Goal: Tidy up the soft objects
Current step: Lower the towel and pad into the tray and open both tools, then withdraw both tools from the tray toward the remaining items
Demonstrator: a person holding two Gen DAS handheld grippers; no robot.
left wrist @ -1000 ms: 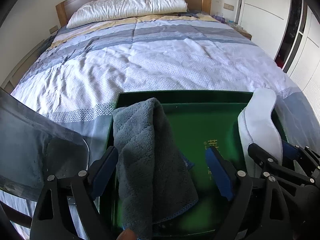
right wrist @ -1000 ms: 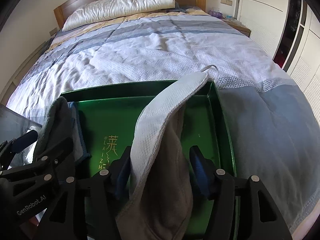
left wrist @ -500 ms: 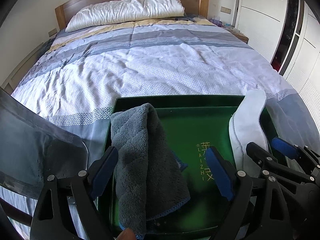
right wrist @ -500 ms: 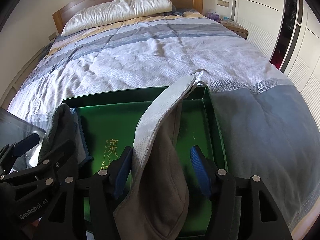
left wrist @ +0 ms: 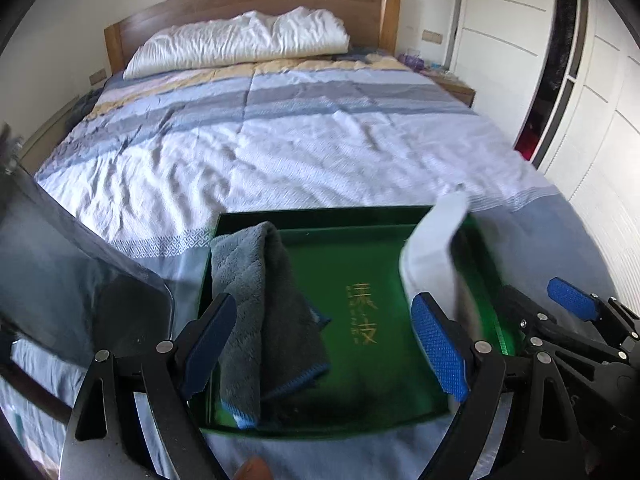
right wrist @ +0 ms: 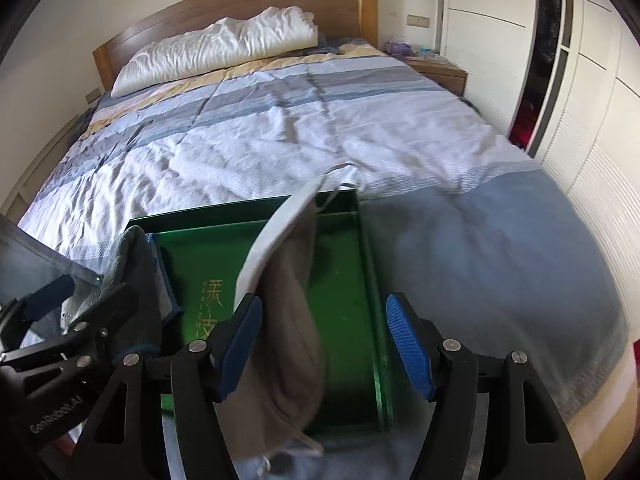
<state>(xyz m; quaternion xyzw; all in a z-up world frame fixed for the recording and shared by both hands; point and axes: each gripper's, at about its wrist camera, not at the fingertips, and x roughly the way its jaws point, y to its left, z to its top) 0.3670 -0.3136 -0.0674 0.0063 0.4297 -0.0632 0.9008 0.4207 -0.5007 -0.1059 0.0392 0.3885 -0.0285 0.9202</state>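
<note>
A shallow green box (left wrist: 360, 426) (right wrist: 362, 240) lies on the bed's near end. A grey fleece towel (left wrist: 260, 304) (right wrist: 132, 268) lies folded in its left part. A white and brown slipper (left wrist: 436, 256) (right wrist: 292, 312) stands on edge along its right side. My left gripper (left wrist: 324, 340) is open, its jaws on either side of the towel's near end and not touching it. My right gripper (right wrist: 324, 348) is open, with the slipper's heel between the jaws close to the left finger (right wrist: 236, 352).
The bed carries a striped grey, white and yellow quilt (left wrist: 300, 140) and a white pillow (left wrist: 240, 44) at the wooden headboard. A dark chair back (left wrist: 72, 280) stands at the left. White wardrobe doors (right wrist: 580, 80) and a nightstand (right wrist: 436, 68) are at the right.
Both grippers have drawn back and up from the box, so more of the bed's near edge shows. Towel and slipper stay in the box. Both jaws stay open.
</note>
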